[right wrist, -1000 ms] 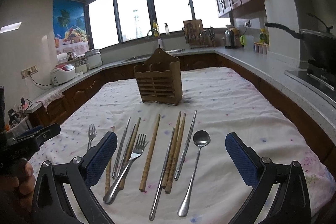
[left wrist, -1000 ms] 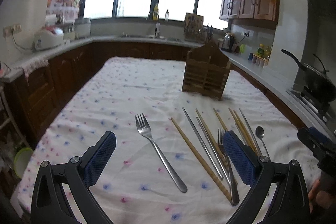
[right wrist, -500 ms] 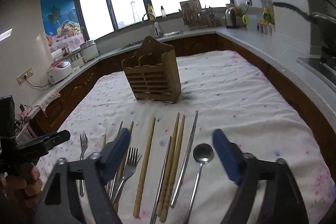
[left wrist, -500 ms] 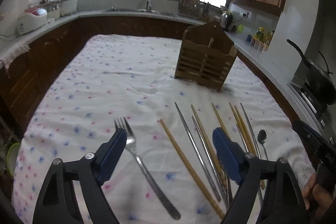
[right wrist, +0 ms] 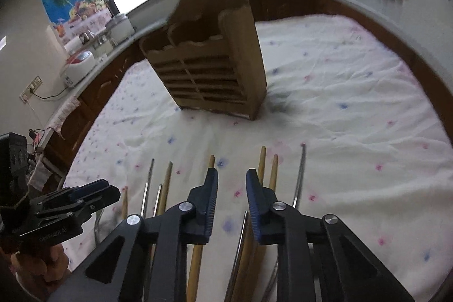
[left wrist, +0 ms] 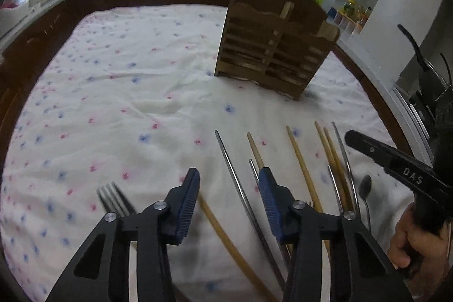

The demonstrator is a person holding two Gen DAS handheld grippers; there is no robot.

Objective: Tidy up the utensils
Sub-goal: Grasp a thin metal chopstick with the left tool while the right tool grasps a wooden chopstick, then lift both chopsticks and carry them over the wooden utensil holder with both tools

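Note:
A wooden utensil holder [left wrist: 276, 47] stands upright on the flowered tablecloth [left wrist: 127, 81]; it also shows in the right wrist view [right wrist: 209, 61]. Wooden chopsticks [left wrist: 303, 169], metal chopsticks [left wrist: 235, 174], a fork [left wrist: 113, 200] and a spoon [left wrist: 364, 186] lie in a row in front of it. My left gripper [left wrist: 228, 177] hangs low over the row, partly open and empty, with a wooden chopstick [left wrist: 223, 231] and a metal one between its fingers. My right gripper [right wrist: 231, 177] is partly open and empty over the wooden chopsticks [right wrist: 262, 163] and metal chopsticks [right wrist: 300, 171].
Kitchen counters ring the table, with a rice cooker [right wrist: 79, 67] at left and a pan on a stove [left wrist: 424, 70] at right. The other gripper shows at the edge of each view, the right one [left wrist: 396, 166] and the left one [right wrist: 65, 205].
Both grippers have moved forward and down towards the utensils, and both have narrowed their jaws. The utensils have not moved.

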